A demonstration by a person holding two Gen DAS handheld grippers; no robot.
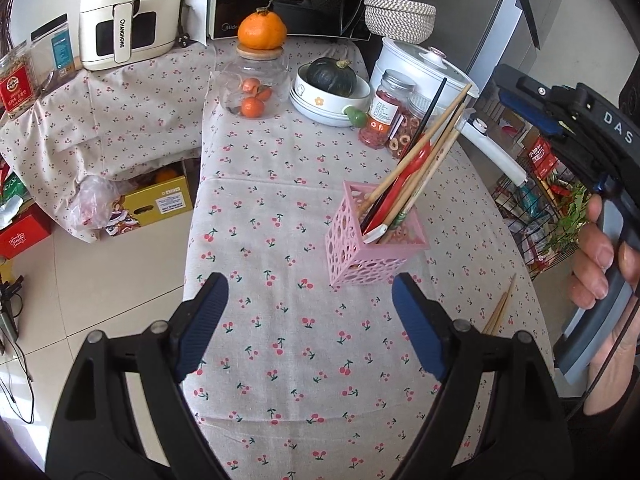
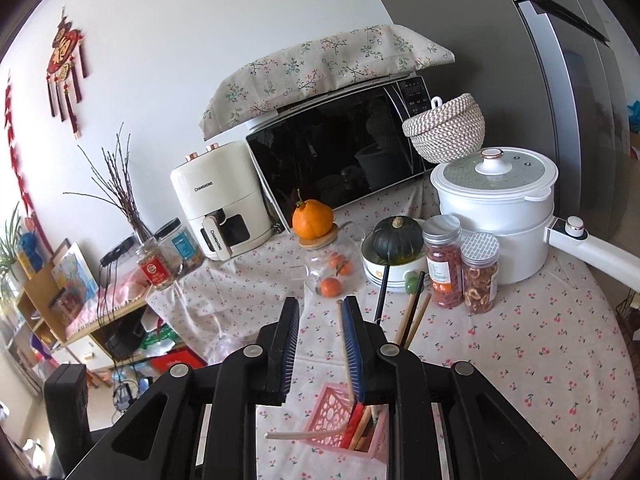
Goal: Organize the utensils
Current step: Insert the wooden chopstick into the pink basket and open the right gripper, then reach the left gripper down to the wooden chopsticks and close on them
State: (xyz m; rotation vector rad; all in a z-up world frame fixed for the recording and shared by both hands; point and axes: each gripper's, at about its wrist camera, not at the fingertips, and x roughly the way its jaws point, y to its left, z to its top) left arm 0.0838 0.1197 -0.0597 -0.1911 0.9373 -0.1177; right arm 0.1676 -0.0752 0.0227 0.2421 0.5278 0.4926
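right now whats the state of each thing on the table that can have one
pink holder: upright, holding utensils
glass jar: lidded, orange on top
white pot: lid on
microwave: door shut
two red jars: capped
left gripper: fingers wide, empty
right gripper: fingers parted, chopstick against one pad

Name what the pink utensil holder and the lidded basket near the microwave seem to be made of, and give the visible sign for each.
Pink utensil holder: probably moulded plastic with a matte finish; its walls are thin, evenly coloured and pierced with round cut-outs. Lidded basket: looks like coiled cotton rope, white flecked with grey-brown; ridged rows of coils show all around it, with a small loop on the lid.
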